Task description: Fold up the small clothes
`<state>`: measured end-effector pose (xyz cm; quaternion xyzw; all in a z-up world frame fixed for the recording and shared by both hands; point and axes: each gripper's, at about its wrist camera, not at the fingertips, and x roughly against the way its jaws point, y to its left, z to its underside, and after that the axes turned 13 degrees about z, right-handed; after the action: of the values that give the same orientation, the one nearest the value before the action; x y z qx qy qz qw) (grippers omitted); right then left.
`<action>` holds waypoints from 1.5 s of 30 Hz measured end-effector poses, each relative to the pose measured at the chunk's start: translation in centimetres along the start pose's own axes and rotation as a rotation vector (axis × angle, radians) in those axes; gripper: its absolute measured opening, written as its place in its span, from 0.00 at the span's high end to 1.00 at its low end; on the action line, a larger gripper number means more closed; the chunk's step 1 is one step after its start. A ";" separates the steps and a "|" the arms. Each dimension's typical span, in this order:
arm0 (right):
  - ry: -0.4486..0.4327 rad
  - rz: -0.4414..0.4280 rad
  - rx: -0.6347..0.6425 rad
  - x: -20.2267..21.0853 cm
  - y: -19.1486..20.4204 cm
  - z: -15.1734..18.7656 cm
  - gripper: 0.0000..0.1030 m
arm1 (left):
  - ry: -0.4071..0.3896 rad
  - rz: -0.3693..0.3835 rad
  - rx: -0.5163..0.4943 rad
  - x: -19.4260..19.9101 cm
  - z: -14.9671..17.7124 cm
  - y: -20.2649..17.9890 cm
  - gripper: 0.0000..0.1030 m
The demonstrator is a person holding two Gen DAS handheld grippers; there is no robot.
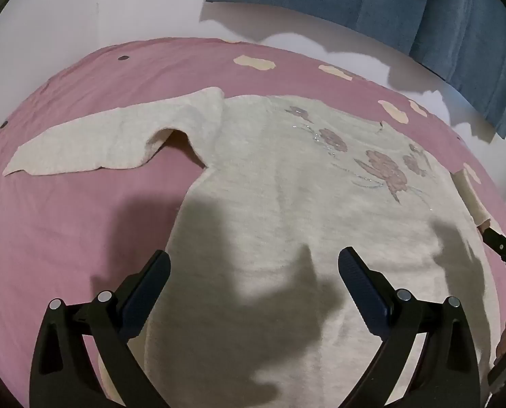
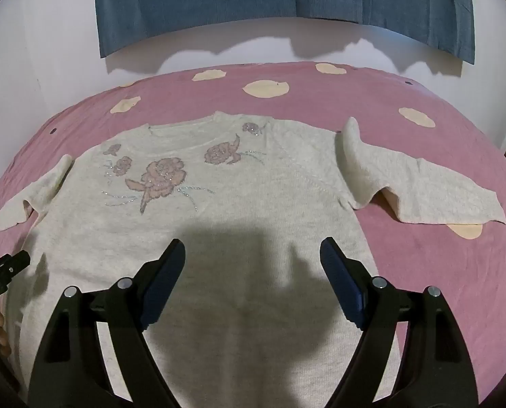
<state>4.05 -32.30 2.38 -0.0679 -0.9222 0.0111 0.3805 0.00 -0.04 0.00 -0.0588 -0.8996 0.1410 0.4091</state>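
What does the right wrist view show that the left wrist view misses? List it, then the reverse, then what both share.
Only the right wrist view: the sweater's neckline and both sleeves spread out, the right sleeve included.

Only the left wrist view: the left sleeve at full length.

Both: the cream sweater flat on the pink sheet, its rose embroidery, the blue curtain, and an open hand-held gripper, left, right, above the sweater's lower part.

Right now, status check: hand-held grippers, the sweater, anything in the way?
Left hand-held gripper open, empty. Right hand-held gripper open, empty. Sweater flat on pink cover, front up, sleeves out, unfolded. Nothing lying on it.
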 end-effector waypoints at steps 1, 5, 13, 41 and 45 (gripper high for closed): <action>0.001 0.000 0.001 0.0 0.0 0.0 0.21 | 0.000 -0.002 -0.002 0.0 0.0 0.0 0.05; 0.000 0.000 0.002 0.1 0.0 -0.1 0.21 | -0.002 -0.001 -0.006 -0.2 0.2 -0.3 0.05; 0.003 0.000 0.000 0.1 0.1 -0.1 0.21 | -0.003 0.004 -0.001 0.1 0.2 -0.3 0.05; 0.011 -0.019 -0.017 0.2 0.3 0.0 0.21 | -0.002 0.019 -0.001 0.5 0.1 -0.7 0.05; 0.011 -0.018 -0.017 0.1 0.3 -0.1 0.21 | -0.001 0.019 -0.005 0.4 0.0 -0.8 0.05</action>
<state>4.04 -31.95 2.50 -0.0628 -0.9208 -0.0006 0.3850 -0.28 -0.71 0.57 -0.0681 -0.8996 0.1424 0.4072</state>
